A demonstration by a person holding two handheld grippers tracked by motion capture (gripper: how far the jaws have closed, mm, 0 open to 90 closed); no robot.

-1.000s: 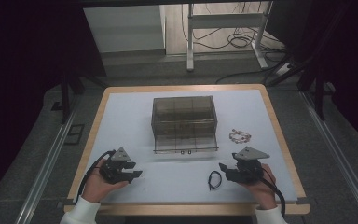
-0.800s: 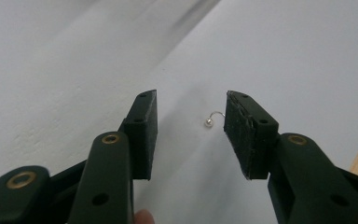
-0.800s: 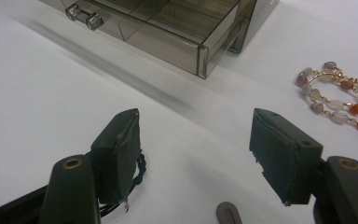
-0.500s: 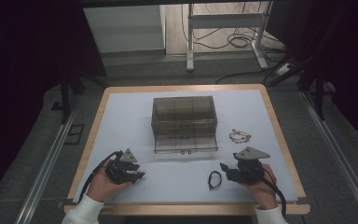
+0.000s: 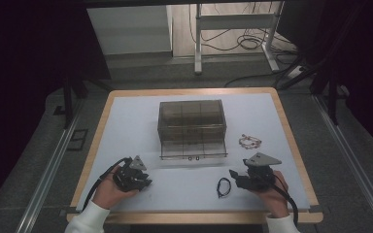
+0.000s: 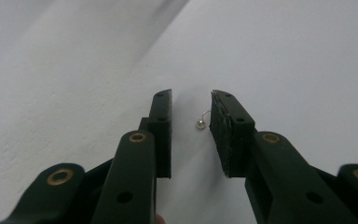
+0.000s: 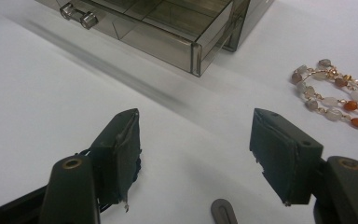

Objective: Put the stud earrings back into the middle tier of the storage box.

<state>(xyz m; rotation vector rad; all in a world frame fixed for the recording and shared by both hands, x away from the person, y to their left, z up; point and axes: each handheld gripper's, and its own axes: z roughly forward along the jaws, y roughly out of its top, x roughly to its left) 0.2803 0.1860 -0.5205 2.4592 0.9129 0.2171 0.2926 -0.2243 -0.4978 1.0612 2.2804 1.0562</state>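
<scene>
- A dark room; a white table (image 5: 126, 116) with a wood rim carries a smoky clear drawer box (image 5: 191, 121), its bottom drawer pulled out toward the person.
- The left tool (image 5: 147, 182) sits low at the near left of the table. Between its tips lies a small pearl earring (image 6: 199, 123) on a bent wire, just ahead of the pads and closer to the right-hand pad as that tool's camera sees it, not yet pinched.
- The jaws have just been closing; a narrow gap remains, so this tool is open around the earring.
- The wire curves from the pearl toward the right-hand pad.
- The right tool (image 5: 232, 174) rests gaping wide, holding nothing, with a black hair tie (image 5: 223, 186) just beside it and a bead bracelet (image 5: 250, 141) farther back.
- Since a second ago, the left hand has drifted slightly; the right has kept still.
</scene>
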